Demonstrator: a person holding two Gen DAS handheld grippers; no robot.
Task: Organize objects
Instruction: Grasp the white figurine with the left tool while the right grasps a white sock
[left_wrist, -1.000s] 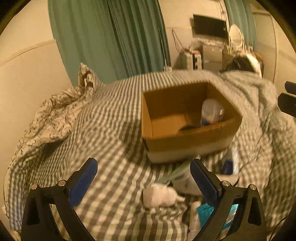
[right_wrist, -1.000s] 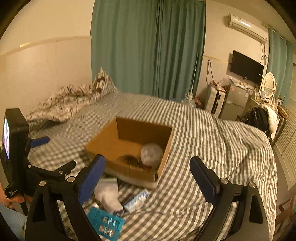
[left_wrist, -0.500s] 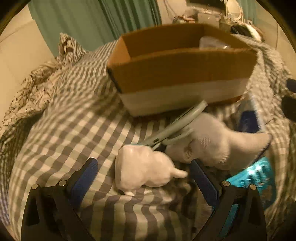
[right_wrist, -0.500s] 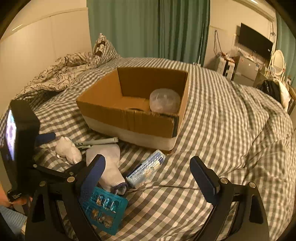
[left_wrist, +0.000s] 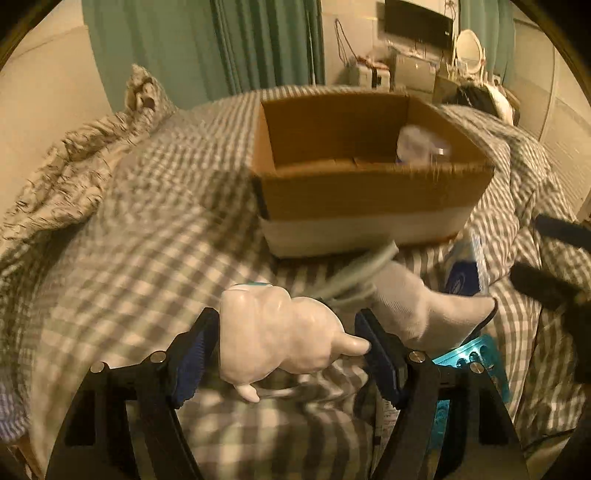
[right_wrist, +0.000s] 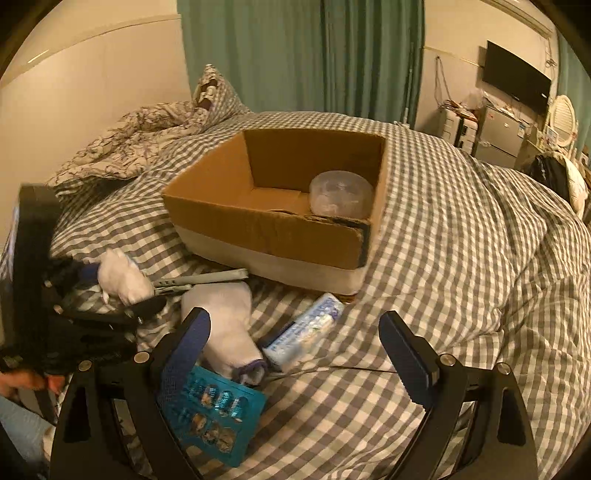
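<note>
Green curtains (right_wrist: 332, 55) hang behind a bed (right_wrist: 461, 258) covered in a grey-and-white checked quilt, and an open cardboard box (right_wrist: 273, 229) sits on the quilt as the landmark for everything else.

From the left wrist, the left tongs (left_wrist: 286, 350) are closed in on a white animal figurine (left_wrist: 277, 332), its body pressed between the two blue pads, in front of the box's near wall. Just behind the figurine, between it and the box, lie pale grey-green scissors (left_wrist: 354, 277) and a white sock (left_wrist: 424, 306). This view catches only a blurred glimpse of a clear round container (left_wrist: 421, 147) over the box rim, and only slivers of a teal pack and a blue-and-white tube (left_wrist: 461, 273) at the right of the box front.

The right wrist view shows the container (right_wrist: 340, 197) plainly, standing in the box's right near corner. It also lays out the whole cluster in front of the box: the figurine (right_wrist: 122, 277) in the left tongs at the far left, the scissors (right_wrist: 199, 280), the sock (right_wrist: 225, 325), the tube (right_wrist: 306, 332), and nearest the camera a teal blister pack (right_wrist: 214, 413). The right tongs (right_wrist: 295, 350) stand wide apart with nothing between them, hovering over the quilt in front of the box.
</note>
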